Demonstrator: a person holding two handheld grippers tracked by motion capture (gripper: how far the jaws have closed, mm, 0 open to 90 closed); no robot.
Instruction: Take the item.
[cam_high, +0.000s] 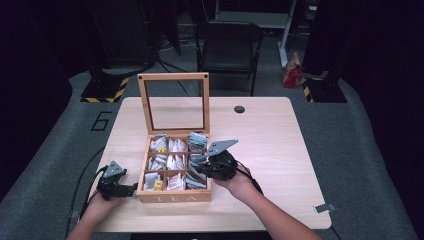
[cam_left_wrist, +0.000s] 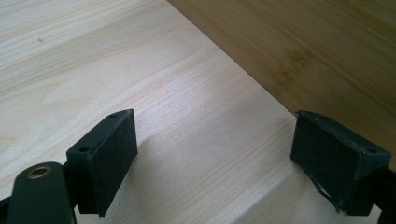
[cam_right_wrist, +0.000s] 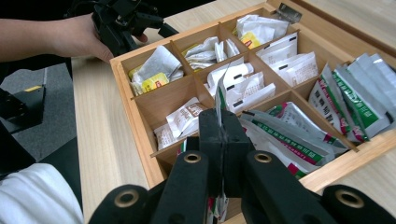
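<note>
My right gripper (cam_right_wrist: 223, 140) clamped on tea packet (cam_right_wrist: 219, 95), edge-up, above tea box (cam_high: 172, 196) near-right compartment; left gripper (cam_left_wrist: 215, 154) apart, beside box's left wall.

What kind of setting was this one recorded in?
Probably a lab or recording studio: a wooden table on grey carpet, hazard-striped stand bases with cables, dark curtains around, and an empty black chair behind.

Sachet (cam_right_wrist: 221, 100) mostly hidden between claw pads
</note>
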